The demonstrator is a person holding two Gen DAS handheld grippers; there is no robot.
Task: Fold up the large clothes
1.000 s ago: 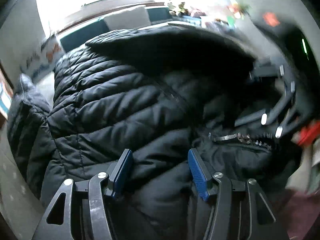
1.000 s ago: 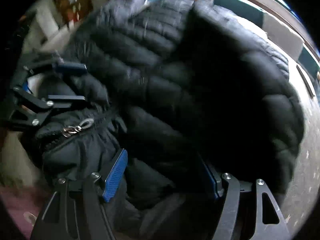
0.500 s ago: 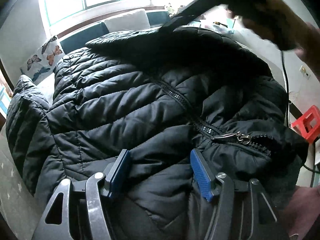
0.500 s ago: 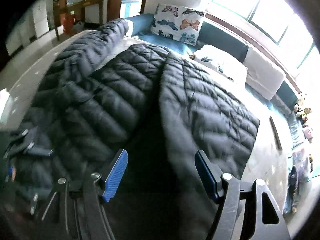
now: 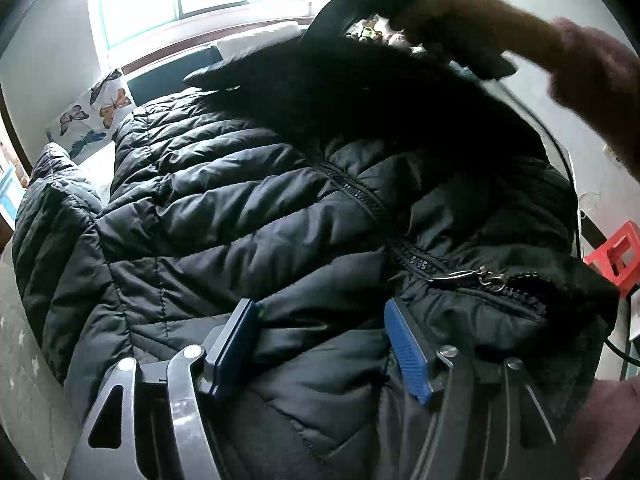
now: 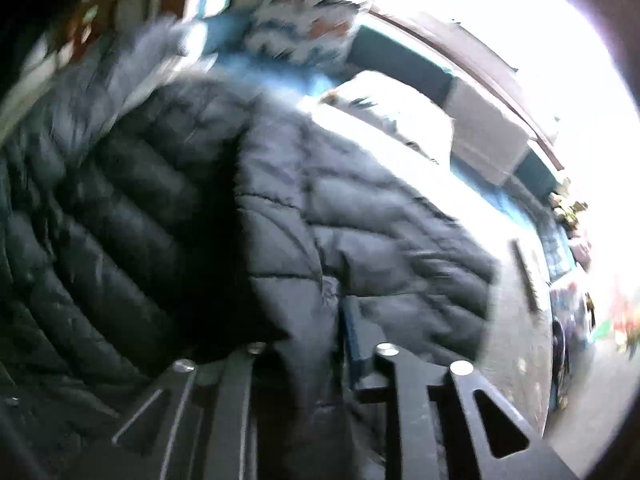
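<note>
A large black quilted puffer jacket (image 5: 248, 216) lies spread on a bed, front up, its zipper pull (image 5: 480, 276) near the collar. My left gripper (image 5: 324, 344) is open, its blue pads resting on the jacket's near edge with fabric bulging between them. In the right wrist view, which is blurred, my right gripper (image 6: 320, 344) is shut on a fold of the jacket (image 6: 360, 220) along its right side. The right gripper's body and the person's hand (image 5: 460, 12) show above the jacket in the left wrist view.
A butterfly-print pillow (image 5: 92, 112) and a white cushion (image 5: 256, 38) lie by the window at the far side. A red stool (image 5: 616, 256) stands at the right. A black cable (image 5: 568, 184) hangs along the right. The grey bedsheet (image 6: 516, 320) shows beside the jacket.
My right gripper has moved from open above the jacket to the jacket's right side and closed on a fold of it. My left gripper has stayed open in place.
</note>
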